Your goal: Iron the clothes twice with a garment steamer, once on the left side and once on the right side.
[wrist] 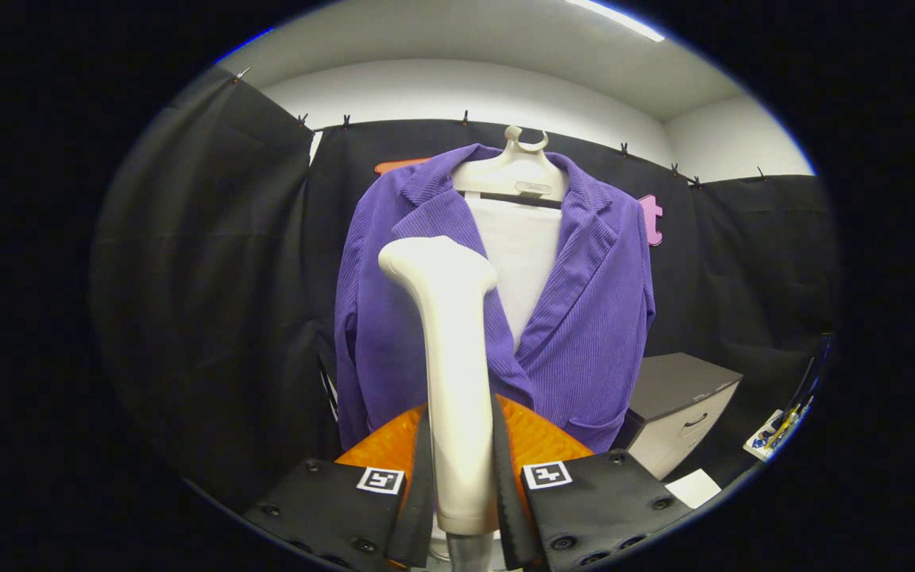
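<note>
Holding the steamer [455,373] by its handle, the gripper [457,508] has both fingers pressed against the handle's two sides, so the tool sits pinched upright between them. Its head bends over toward the jacket [584,318], which hangs on a hanger [515,171] in front of the booth's dark wall. A white panel [519,254] fills the jacket's open front, between the lapels.

From this view the steamer head lies over the half of the jacket on the far side from the small cabinet [676,405], level with the chest and just below the lapel. Whether the head touches the cloth or hangs a little off it cannot be told, and no steam shows.

As a judgement, the task is at or near the start of a pass down that half, since the head is high on the jacket with most of the front panel below it. Nothing in the cloth shows which passes are finished; the ribbed fabric looks alike on both halves. At the least, the half nearer the cabinet looks to be left to do, along with whatever remains of this stroke
</note>
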